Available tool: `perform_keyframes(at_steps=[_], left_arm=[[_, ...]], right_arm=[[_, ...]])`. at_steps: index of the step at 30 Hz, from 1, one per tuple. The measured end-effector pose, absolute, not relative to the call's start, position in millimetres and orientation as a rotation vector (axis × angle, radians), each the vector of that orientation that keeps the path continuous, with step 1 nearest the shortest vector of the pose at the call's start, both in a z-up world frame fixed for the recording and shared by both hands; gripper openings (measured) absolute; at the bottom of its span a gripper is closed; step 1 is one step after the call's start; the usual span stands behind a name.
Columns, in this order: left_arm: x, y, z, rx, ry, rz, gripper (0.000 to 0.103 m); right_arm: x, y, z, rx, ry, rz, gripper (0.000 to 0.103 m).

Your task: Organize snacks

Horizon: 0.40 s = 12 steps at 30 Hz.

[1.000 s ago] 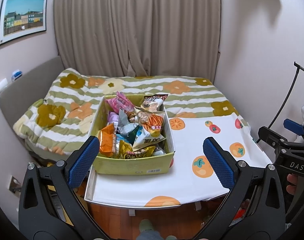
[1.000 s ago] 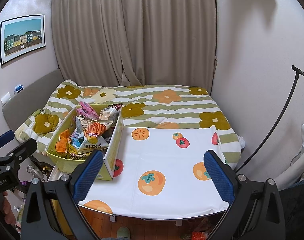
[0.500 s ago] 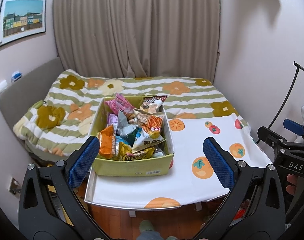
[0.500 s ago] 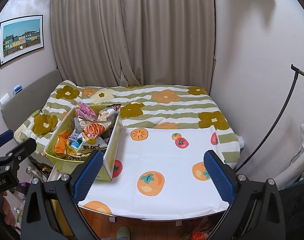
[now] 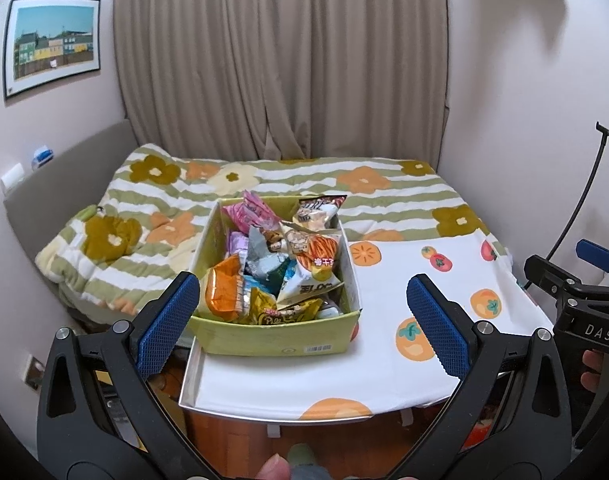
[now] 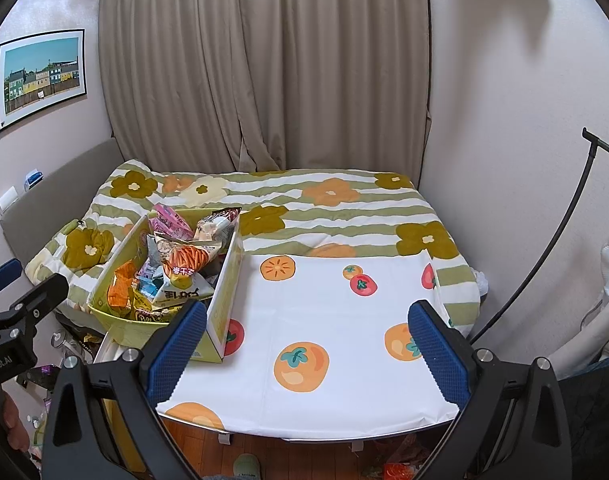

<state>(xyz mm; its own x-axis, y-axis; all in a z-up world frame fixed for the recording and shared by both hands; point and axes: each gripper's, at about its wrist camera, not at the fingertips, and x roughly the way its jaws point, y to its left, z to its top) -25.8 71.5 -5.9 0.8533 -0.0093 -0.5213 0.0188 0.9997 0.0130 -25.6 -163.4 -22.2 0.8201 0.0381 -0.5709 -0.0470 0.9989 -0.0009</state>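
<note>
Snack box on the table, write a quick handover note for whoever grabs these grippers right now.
Left gripper: open, holding nothing, hovering in front of the snack box.
Right gripper: open, holding nothing, over the bare fruit-print tablecloth.
Snack box: yellow-green, at the table's left end, heaped with mixed snack packets; the orange packet sits near the front left corner.
Done: nothing visibly sorted; no packet lies on the cloth.
Left: take the packets out and arrange them, probably on the open cloth to the right of the box.
</note>
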Motion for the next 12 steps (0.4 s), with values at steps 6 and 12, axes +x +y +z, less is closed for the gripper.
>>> perform_keyframes(at_steps=[6,12], left_arm=[[-25.8,74.3,-7.9,0.0,0.555,-0.021,0.103],[-28.9,77.5,-6.4,-0.002,0.534,0.0,0.103]], right_arm=[[-25.4,-164.9,-21.8,-0.015,0.606,0.044,0.1],[-24.9,-166.0,-21.9,-0.015,0.606,0.044,0.1]])
